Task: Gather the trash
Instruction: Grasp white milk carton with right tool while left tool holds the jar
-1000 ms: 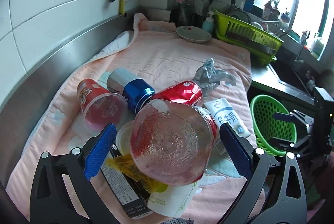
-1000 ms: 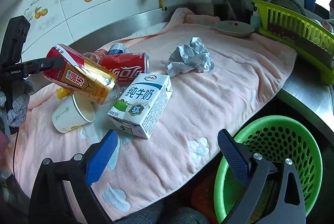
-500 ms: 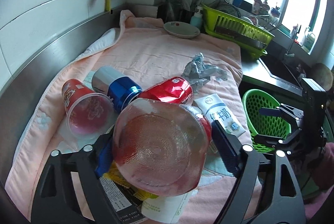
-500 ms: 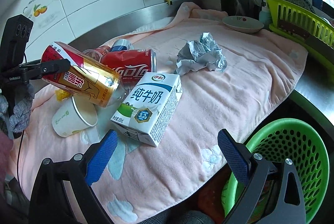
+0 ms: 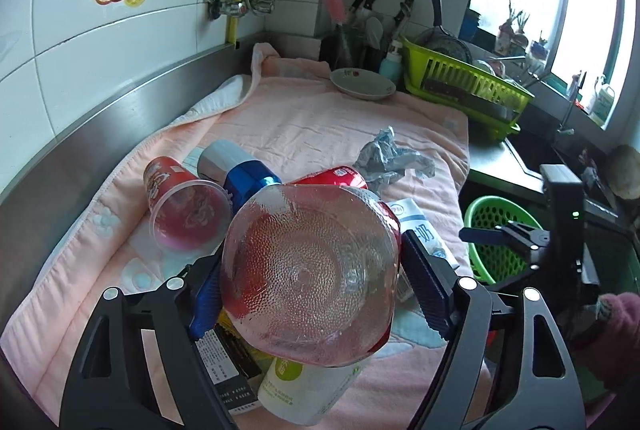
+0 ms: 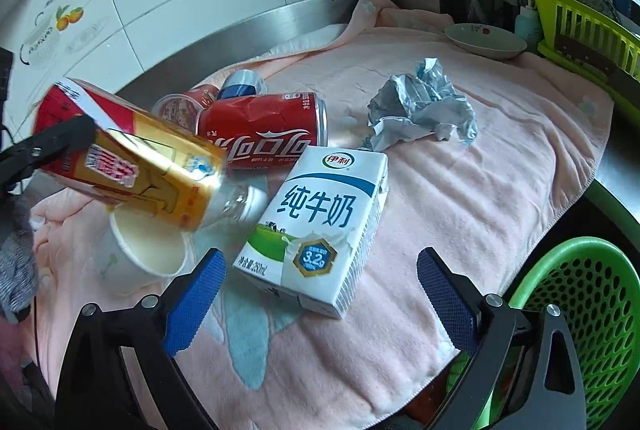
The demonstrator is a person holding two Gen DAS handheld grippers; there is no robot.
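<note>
Tiled kitchen walls with fruit decals back a steel counter [image 5: 72, 145] draped in a pink towel [image 5: 304, 117], where the trash lies in a heap near the towel's left end.

From the left wrist, the left gripper [image 5: 310, 280] has closed over the last second: a second ago its blue pads stood wide of the clear plastic bottle with a red-and-gold label [image 5: 310, 270], and now they press its sides, its dimpled base filling the view. That reads as a secured grasp, ready for carrying to the green perforated plastic basket [image 5: 500, 230] beyond the towel's right edge. Behind lie a red plastic cup [image 5: 184, 205], a blue-and-silver can [image 5: 236, 169], a crushed red can [image 5: 340, 177] and crumpled silver foil [image 5: 394, 157].

From the right wrist, the right gripper [image 6: 318, 288] hangs with jaws wide apart, holding nothing, just short of a white milk carton [image 6: 316, 226] printed "纯牛奶", "3.2g" and "250mL". The red can reads "Coca-Cola" upside down. A white paper cup [image 6: 150, 250] lies under the raised bottle.
</note>
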